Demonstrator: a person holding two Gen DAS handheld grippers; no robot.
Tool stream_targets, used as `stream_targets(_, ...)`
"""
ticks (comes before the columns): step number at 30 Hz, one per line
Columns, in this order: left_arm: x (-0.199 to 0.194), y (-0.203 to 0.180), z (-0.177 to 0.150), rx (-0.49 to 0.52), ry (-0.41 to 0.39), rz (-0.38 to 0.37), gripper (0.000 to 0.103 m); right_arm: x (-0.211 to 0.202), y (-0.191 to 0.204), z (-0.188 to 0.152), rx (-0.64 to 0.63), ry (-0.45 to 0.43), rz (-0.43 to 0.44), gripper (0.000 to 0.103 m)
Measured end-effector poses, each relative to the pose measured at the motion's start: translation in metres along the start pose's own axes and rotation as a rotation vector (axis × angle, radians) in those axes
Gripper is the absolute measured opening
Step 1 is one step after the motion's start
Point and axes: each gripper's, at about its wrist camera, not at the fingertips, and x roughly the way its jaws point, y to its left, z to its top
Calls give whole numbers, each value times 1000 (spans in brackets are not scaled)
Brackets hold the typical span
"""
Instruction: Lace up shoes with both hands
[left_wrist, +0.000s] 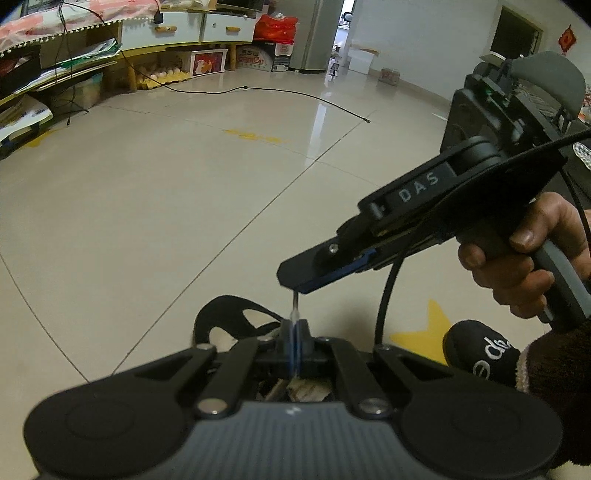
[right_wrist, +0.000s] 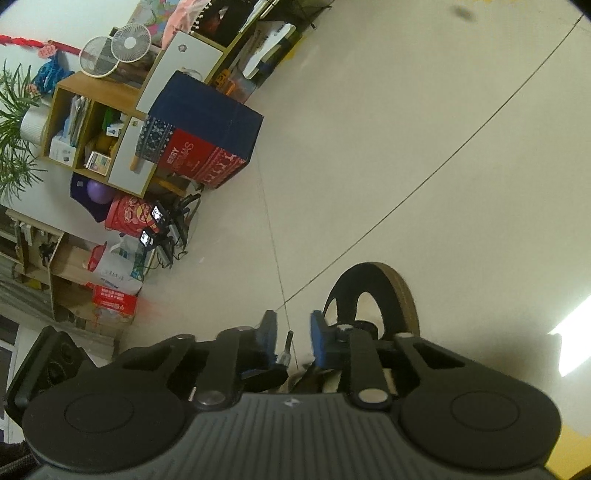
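In the left wrist view my left gripper (left_wrist: 294, 341) is shut on the shoelace tip (left_wrist: 295, 308), which sticks up out of its blue pads. My right gripper (left_wrist: 295, 282), held by a hand (left_wrist: 517, 254), reaches in from the right with its fingertips just over that tip. The right wrist view shows my right gripper (right_wrist: 293, 338) with its jaws a little apart. The lace tip (right_wrist: 287, 345) stands in the gap, and neither pad visibly presses on it. A black part of the shoe (left_wrist: 221, 314) with a tan edge (right_wrist: 404, 291) lies just beyond both grippers.
A pale tiled floor (left_wrist: 184, 184) spreads ahead, with a thin black cable (left_wrist: 295, 94) across it. Low shelves (left_wrist: 74, 62) stand at the far left. A blue and red box (right_wrist: 207, 129) and cluttered shelves (right_wrist: 92, 122) line the wall. A yellow star sticker (left_wrist: 424, 332) marks the floor.
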Motion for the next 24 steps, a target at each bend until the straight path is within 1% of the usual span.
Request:
stream_targets(1,0,0,0,-1,2,0,2,0,1,-1,-4,2,2,12)
stream_targets(2,0,0,0,-2,4,0,2,1,1,-1,-6,3,4,7)
stream_targets(3,1,0,0,-2,6,-1,2,1,1,-1,-7,4,6,4)
stream_targets(5,2,0,0,0,8,0,3,2,1,-2,-6,5,10,4)
stream_targets(7,1,0,0,1,6,4,6,3,0,-2,10,4,17,4)
stream_targets(11,3,2,1,-19,13,-2,7,2,-4,-1,55,-1,36,4)
stream_targets(17,2,10,2,-81,5,-10,9,3,-8,-1,120,1,66,4)
stream_targets(24,0,21,2,-170,-11,-50,9,2,-12,-1,186,8,106,4)
